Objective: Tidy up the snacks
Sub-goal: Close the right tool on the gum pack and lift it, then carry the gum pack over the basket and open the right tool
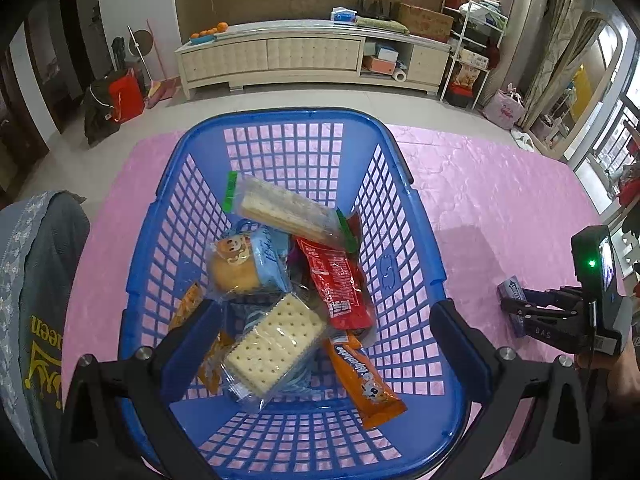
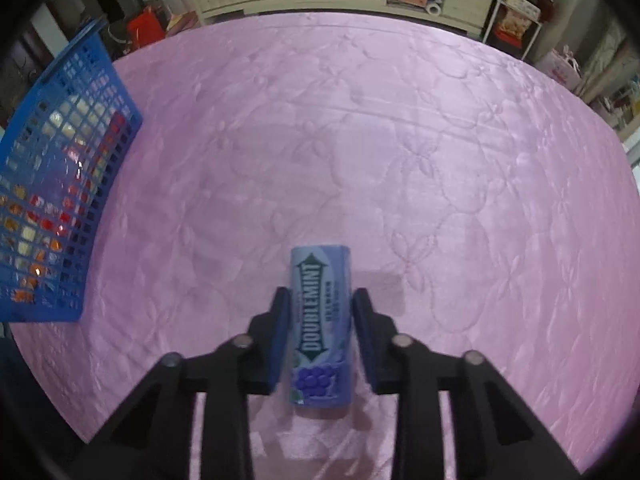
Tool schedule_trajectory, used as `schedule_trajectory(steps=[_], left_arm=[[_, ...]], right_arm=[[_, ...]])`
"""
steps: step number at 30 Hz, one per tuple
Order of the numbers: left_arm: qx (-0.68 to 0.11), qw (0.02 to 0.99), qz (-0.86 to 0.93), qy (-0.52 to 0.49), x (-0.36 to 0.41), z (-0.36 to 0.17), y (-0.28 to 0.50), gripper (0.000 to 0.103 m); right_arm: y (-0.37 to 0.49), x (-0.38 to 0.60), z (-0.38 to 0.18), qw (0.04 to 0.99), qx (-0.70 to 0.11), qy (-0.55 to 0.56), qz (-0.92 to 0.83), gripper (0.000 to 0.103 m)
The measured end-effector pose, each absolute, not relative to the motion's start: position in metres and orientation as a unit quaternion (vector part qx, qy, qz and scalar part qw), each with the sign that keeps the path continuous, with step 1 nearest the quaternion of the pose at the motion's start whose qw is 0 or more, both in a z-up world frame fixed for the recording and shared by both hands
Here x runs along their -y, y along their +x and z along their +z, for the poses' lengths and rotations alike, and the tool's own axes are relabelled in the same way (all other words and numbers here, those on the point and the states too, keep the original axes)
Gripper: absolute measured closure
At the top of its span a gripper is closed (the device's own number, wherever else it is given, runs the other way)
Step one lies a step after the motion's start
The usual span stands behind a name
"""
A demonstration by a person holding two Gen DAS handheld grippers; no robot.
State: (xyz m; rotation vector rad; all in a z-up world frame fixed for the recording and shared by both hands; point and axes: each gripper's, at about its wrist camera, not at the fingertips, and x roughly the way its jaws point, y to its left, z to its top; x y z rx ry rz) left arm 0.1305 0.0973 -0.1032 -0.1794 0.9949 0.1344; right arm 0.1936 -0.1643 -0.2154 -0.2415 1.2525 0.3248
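- Purple tin (image 2: 321,326) printed "DOUBLEMINT" in white on a dark green double-headed arrow, grape cluster at the near end; it lies flat on the pink quilted cloth (image 2: 400,140), lengthwise along the right gripper (image 2: 321,312).
- Right gripper: blue pads (image 2: 280,332) sit narrow on either side of the tin, at or just off its long edges; firm contact cannot be told.
- Blue plastic lattice basket (image 1: 404,276) stands on the same cloth, well apart from the tin, to its left in the right wrist view.
- Left gripper (image 1: 326,340): fingers spread wide over the basket, nothing between them.
- Basket contents: two clear-wrapped cracker packs (image 1: 276,344); a red wrapper (image 1: 340,284), print too small to read; an orange wrapper with a cartoon figure (image 1: 366,380), lettering unreadable; a round cake in a bear-printed bag (image 1: 236,264).
- Grey fabric (image 1: 36,320) at left edge, yellow letters "een" readable.
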Motion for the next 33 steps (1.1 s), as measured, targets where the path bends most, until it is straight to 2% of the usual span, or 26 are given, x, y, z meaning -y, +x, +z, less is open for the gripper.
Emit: schedule_trajectory(steps=[5, 21, 33], left_arm=[[-0.467, 0.878, 0.063, -0.085, -0.100, -0.094, 0.124, 0.000], [-0.402, 0.909, 0.058, -0.089, -0.118, -0.040, 0.073, 0.000], [-0.367, 0.924, 0.073, -0.081, -0.155, -0.014, 0.037, 0.000]], right_arm=[[0.194, 0.160, -0.201, 0.789, -0.584, -0.075, 0.176, 0.069], [0.144, 0.108, -0.069, 0.833, -0.492, -0.081, 0.241, 0.069], [0.119, 0.042, -0.030, 0.836, -0.461, -0.096, 0.281, 0.069]])
